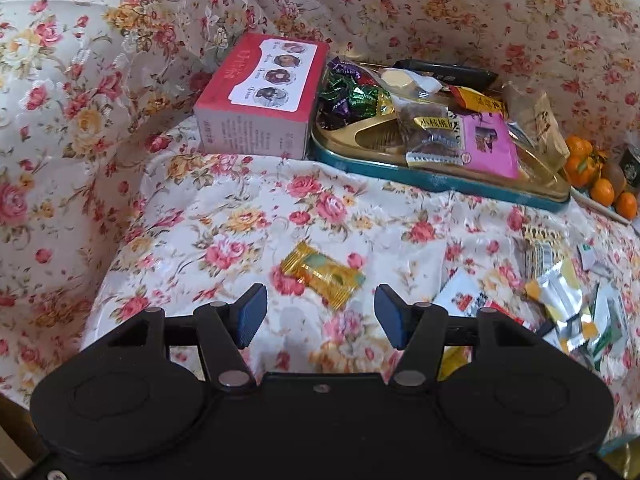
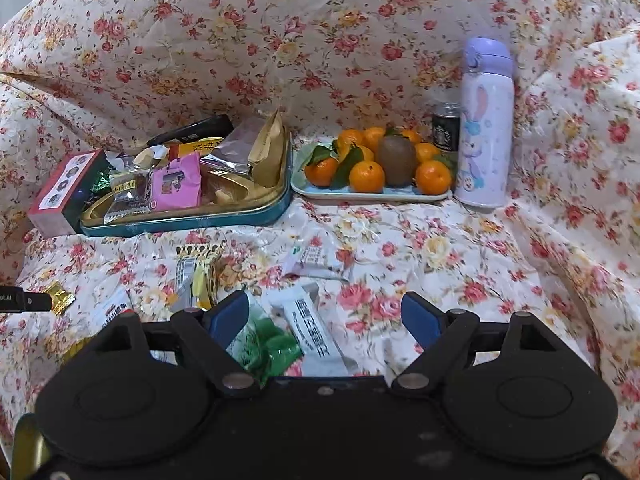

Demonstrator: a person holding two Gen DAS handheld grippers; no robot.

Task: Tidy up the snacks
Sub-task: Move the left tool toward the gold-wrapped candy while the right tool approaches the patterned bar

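A surface draped in a floral cloth (image 1: 248,208), cream with pink and yellow roses, fills both wrist views; the cloth also rises behind as a backdrop.

From the left wrist view, the left gripper (image 1: 320,312) hangs over the cloth with its 2 blue-padded fingers spread wide and nothing between them. Just beyond its fingertips lies a single gold-wrapped candy (image 1: 322,274), flat on the cloth. Farther back sits a teal tin tray (image 1: 400,168) with a gold inner liner, piled with snacks: dark foil-wrapped sweets, a clear packet of brown pieces, and a pink packet (image 1: 490,146). A red box (image 1: 260,96) printed with round food pictures stands touching the tray's left side. To the right of the gripper, a loose scatter of wrapped snacks (image 1: 560,296), silver, white and yellow, lies on the cloth.

From the right wrist view, the right gripper (image 2: 324,316) is also spread wide and holds nothing. A green-and-white packet (image 2: 268,344) and a white packet with black print (image 2: 316,336) lie on the cloth below and between its fingers; whether the pads touch them cannot be told. Behind, right of the snack tray, a pale plate (image 2: 360,196) carries mandarins with leaves and 1 kiwi (image 2: 396,160). Beside the plate stands a lilac flask (image 2: 486,120) with a rabbit picture, upright, with a small dark can (image 2: 446,128) just behind it.
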